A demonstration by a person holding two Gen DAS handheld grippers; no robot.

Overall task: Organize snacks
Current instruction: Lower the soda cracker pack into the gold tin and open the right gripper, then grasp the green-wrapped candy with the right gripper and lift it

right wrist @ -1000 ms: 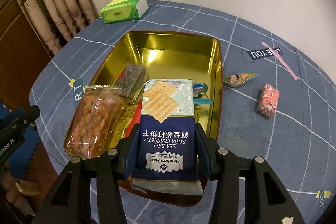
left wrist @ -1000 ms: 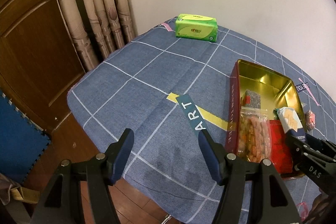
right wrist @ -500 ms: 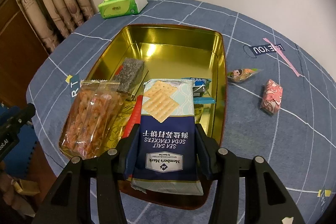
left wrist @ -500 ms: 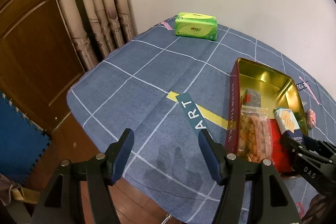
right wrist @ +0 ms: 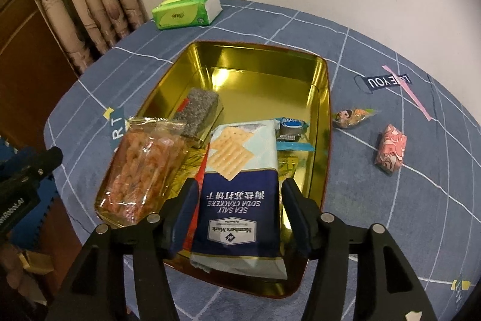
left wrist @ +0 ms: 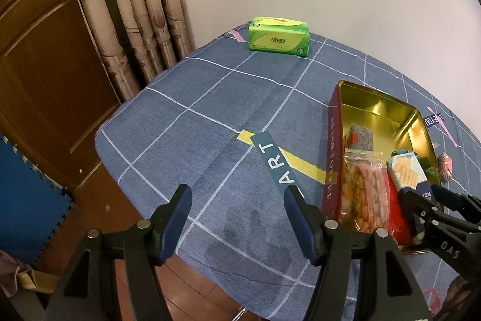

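A gold tin (right wrist: 264,56) with red outer walls sits on the blue checked tablecloth. A sea salt soda cracker pack (right wrist: 237,146) lies in the tin's near end, resting over the near rim. My right gripper (right wrist: 240,188) straddles the pack with its jaws opening, and a thin gap shows on each side, so the pads do not press it. Beside the pack lie a clear bag of orange snacks (right wrist: 138,167), a grey packet (right wrist: 201,107) and small blue packets (right wrist: 290,124). My left gripper (left wrist: 237,193) hangs open and empty over the cloth, left of the tin (left wrist: 330,158).
Two loose sweets lie on the cloth right of the tin: a pink wrapped one (right wrist: 390,148) and a cartoon-printed one (right wrist: 351,116). A green tissue pack (left wrist: 278,36) sits at the far edge. Curtains and a wooden door stand to the left, past the table's edge.
My right gripper's jaws have spread away from the cracker pack's sides. The pack stays in the tin. My left gripper has not moved.
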